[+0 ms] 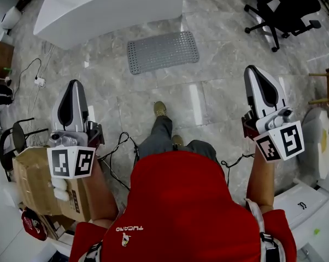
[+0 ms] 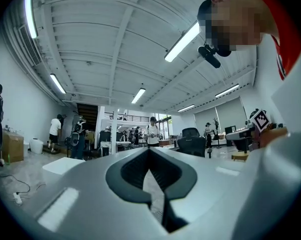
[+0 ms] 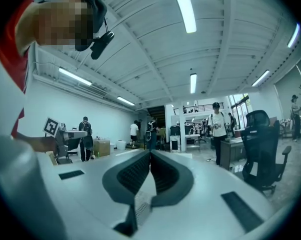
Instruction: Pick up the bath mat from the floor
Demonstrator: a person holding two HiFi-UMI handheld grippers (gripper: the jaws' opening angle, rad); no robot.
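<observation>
Grey and perforated, the bath mat (image 1: 163, 51) lies flat on the stone floor (image 1: 219, 42) in the head view, just beside the white bathtub (image 1: 110, 4) and well ahead of the person's shoe (image 1: 160, 109). The left gripper (image 1: 74, 87) and right gripper (image 1: 252, 72) are held out on either side, both well apart from the mat and neither lowered toward it. Black cables (image 1: 118, 146) trail across the floor near the person's feet, so a step forward could snag one. A cardboard box (image 1: 33, 179) at the left and an office chair (image 1: 285, 7) at the far right narrow the room for bending down. The left gripper view looks level across the room, with the jaws pressed together and nothing between them. If they go down to the floor like this, they will only push the mat along the smooth stone instead of taking it. The right gripper view shows the same thing: the jaws meet at the tip, empty, aimed at the room and not at the floor. Because the mat lies flush, I judge its thin edge hard to get a jaw under, and a jaw may scrape the stone or skid off. The mat looks limp, so a hold on one corner alone may let the rest sag, fold or slip free.
</observation>
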